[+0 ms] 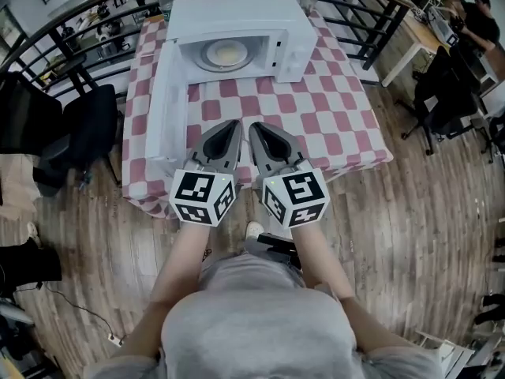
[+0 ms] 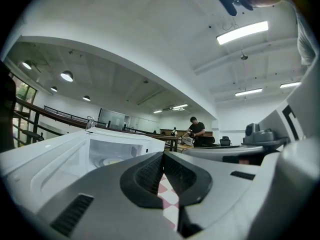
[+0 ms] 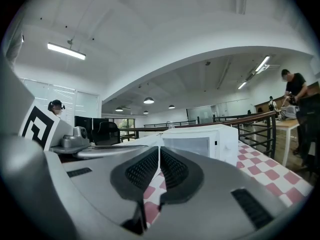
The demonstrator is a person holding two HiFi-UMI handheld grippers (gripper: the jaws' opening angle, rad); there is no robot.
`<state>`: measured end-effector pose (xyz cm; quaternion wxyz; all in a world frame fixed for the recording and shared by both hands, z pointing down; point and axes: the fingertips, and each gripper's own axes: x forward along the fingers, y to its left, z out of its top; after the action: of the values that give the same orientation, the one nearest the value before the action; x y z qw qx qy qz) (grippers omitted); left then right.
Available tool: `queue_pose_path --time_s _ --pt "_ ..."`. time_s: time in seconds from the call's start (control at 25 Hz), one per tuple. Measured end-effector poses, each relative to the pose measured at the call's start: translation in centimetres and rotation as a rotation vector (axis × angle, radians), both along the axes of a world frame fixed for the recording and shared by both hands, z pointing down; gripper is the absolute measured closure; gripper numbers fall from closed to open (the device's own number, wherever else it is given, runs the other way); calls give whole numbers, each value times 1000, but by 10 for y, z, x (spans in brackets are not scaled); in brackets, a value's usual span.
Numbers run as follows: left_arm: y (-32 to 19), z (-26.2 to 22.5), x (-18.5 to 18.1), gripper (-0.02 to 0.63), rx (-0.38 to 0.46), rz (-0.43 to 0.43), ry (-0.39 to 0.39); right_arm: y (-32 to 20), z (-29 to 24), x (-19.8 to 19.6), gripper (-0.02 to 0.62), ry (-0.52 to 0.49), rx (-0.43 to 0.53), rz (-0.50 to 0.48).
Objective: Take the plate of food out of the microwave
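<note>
Only your head view clearly showed the plate (image 1: pixel 226 54), possibly with food, in the microwave (image 1: pixel 237 10); left tool (image 1: pixel 233 125) and right tool (image 1: pixel 255 127) were closed, empty.

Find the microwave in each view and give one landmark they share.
Head view: microwave top centre, door open to the left.
Left gripper view: microwave left of centre, cavity facing the camera.
Right gripper view: microwave just right of centre, beyond the jaws.
Shared landmark: the red-and-white checked tablecloth.

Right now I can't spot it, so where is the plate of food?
In the head view, top centre: the plate sits inside the open microwave on the checked table.
</note>
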<state>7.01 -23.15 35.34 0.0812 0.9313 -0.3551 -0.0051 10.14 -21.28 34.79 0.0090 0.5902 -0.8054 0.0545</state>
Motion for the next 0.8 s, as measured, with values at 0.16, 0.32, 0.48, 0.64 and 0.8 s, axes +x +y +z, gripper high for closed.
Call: queue_pose_path --time_s 0.16,0.32,0.48,0.64,0.8 --pt "-20 0 11 603 1 -38 4 -21 0 14 566 -7 -5 -26" --pt "-36 2 18 603 0 -76 2 -40 1 24 566 -13 -11 -57" --pt "-48 4 21 603 -4 -108 -2 -52 3 33 566 -15 -8 -56" --pt "-56 6 22 603 -8 -129 -3 -61 6 37 566 -26 -17 -57" --pt "-63 8 23 603 -12 -139 1 -67 13 39 558 -45 -37 -64"
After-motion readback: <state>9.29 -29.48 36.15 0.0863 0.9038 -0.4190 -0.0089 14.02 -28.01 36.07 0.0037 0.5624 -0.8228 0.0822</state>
